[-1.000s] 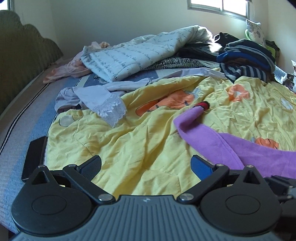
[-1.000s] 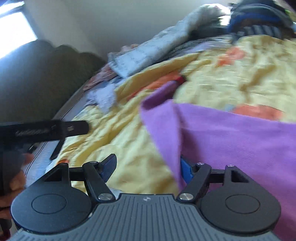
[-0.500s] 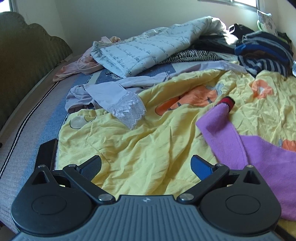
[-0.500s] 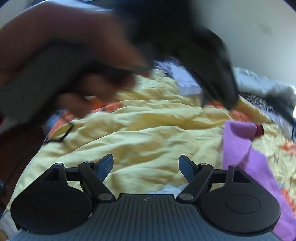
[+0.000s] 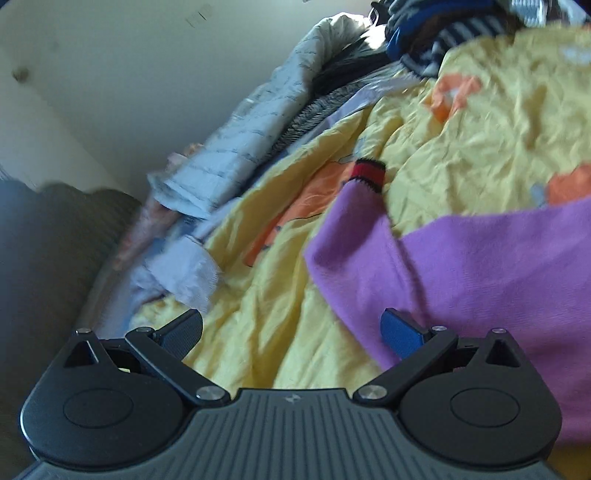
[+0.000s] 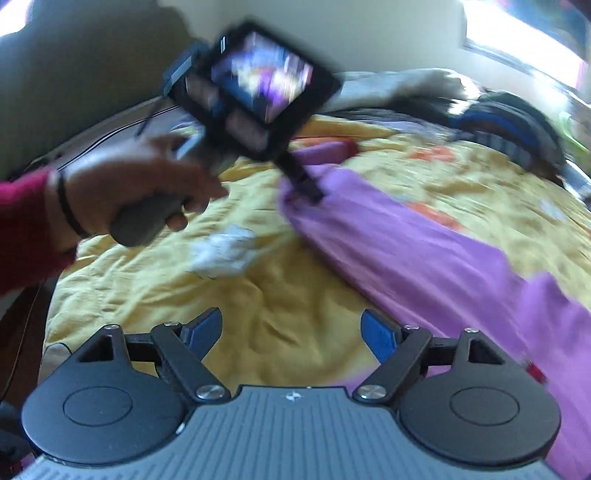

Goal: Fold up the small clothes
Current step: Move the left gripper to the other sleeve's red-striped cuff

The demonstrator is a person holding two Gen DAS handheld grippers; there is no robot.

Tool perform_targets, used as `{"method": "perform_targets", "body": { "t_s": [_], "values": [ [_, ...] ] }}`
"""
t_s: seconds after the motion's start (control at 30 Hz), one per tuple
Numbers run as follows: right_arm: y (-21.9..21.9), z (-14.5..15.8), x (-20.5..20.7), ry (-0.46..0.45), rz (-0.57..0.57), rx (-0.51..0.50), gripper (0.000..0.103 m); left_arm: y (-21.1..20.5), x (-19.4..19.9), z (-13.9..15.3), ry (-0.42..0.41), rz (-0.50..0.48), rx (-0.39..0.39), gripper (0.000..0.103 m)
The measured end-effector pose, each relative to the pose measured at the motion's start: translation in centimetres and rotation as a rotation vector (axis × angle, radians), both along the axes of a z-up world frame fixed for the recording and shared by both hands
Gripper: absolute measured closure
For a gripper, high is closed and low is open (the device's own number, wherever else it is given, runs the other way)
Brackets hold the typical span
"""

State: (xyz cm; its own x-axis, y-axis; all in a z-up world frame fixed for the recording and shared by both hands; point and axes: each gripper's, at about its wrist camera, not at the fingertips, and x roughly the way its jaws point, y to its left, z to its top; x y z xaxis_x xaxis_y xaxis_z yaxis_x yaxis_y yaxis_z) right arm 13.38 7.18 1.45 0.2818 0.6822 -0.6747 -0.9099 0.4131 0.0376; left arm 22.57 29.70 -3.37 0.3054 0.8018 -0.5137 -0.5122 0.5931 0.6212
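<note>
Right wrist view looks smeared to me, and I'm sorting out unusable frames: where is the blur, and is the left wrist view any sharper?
Right wrist view: heavy motion blur on the left gripper, hand and purple garment; window blown out. Left wrist view: milder blur, tilted, red cuff still readable.

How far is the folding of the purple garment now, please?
Done: nothing looks folded; the purple garment lies spread across the yellow blanket, its red-cuffed sleeve stretched out. In hand: the left gripper is open beside the sleeve, and the right gripper is open, holding nothing. Left: all the folds.
</note>
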Motion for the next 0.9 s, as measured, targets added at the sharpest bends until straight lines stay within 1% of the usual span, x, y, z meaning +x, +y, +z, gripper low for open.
{"method": "perform_targets", "body": {
  "t_s": [0.03, 0.07, 0.13, 0.23, 0.33, 0.37, 0.4, 0.43, 0.47, 0.5, 0.53, 0.6, 0.67, 0.73, 0.77, 0.8, 0.83, 0.87, 0.9],
  "values": [
    [-0.7, 0.1, -0.1, 0.002, -0.016, 0.009, 0.019, 0.1, 0.2, -0.5, -0.002, 0.02, 0.035, 0.0],
    [-1.8, 0.3, -0.2, 0.005, -0.031, 0.018, 0.017, 0.6, 0.2, -0.5, -0.019, 0.044, 0.045, 0.0],
    [-3.6, 0.6, -0.5, 0.008, -0.054, 0.043, 0.015, 2.5, -0.2, 0.0, -0.056, 0.137, 0.036, 0.0],
    [-5.0, 0.3, -0.6, 0.021, -0.089, 0.064, 0.015, 6.3, -1.5, 0.4, -0.097, 0.277, -0.015, 0.0],
    [-6.3, -0.1, -0.4, 0.064, -0.122, 0.092, 0.015, 9.5, -3.2, 0.0, -0.085, 0.372, -0.052, 0.0],
    [-6.4, -0.3, -0.3, 0.072, -0.134, 0.1, 0.015, 10.4, -4.1, -0.1, -0.096, 0.402, -0.074, 0.0],
    [-6.6, -0.4, -0.4, 0.079, -0.14, 0.107, 0.015, 11.1, -4.8, 0.2, -0.122, 0.43, -0.102, 0.0],
    [-6.7, -0.5, -0.5, 0.085, -0.143, 0.111, 0.015, 11.6, -5.7, 0.6, -0.164, 0.443, -0.143, 0.0],
    [-6.9, -0.6, -0.5, 0.088, -0.146, 0.114, 0.015, 11.7, -6.4, 1.0, -0.211, 0.428, -0.194, 0.0],
    [-6.9, -0.6, -0.4, 0.092, -0.148, 0.118, 0.015, 11.5, -6.9, 1.5, -0.245, 0.386, -0.243, 0.0],
    [-6.9, -0.7, -0.4, 0.098, -0.15, 0.12, 0.015, 11.0, -6.7, 2.0, -0.254, 0.331, -0.287, 0.0],
    [-6.9, -0.9, -0.3, 0.112, -0.159, 0.125, 0.015, 9.5, -5.2, 2.5, -0.218, 0.208, -0.349, 0.0],
    [-6.9, -1.1, -0.3, 0.124, -0.169, 0.124, 0.015, 7.4, -2.9, 2.6, -0.16, 0.105, -0.376, 0.0],
    [-7.0, -1.2, -0.4, 0.126, -0.181, 0.119, 0.015, 5.6, -1.3, 2.5, -0.115, 0.03, -0.395, 0.0],
    [-7.1, -1.3, -0.4, 0.128, -0.185, 0.12, 0.015, 4.7, -0.7, 2.3, -0.105, 0.002, -0.393, 0.0],
    [-7.2, -1.4, -0.5, 0.132, -0.186, 0.121, 0.015, 3.9, -0.2, 2.0, -0.089, -0.021, -0.376, 0.0],
    [-7.4, -1.4, -0.4, 0.138, -0.188, 0.123, 0.015, 3.0, 0.3, 1.5, -0.061, -0.03, -0.331, 0.0],
    [-7.6, -1.5, -0.4, 0.144, -0.192, 0.123, 0.015, 2.5, 0.6, 1.1, -0.042, -0.024, -0.27, 0.0],
    [-7.8, -1.6, -0.3, 0.15, -0.2, 0.124, 0.015, 2.4, 0.8, 0.9, -0.041, -0.007, -0.221, 0.0]
  ]
}}
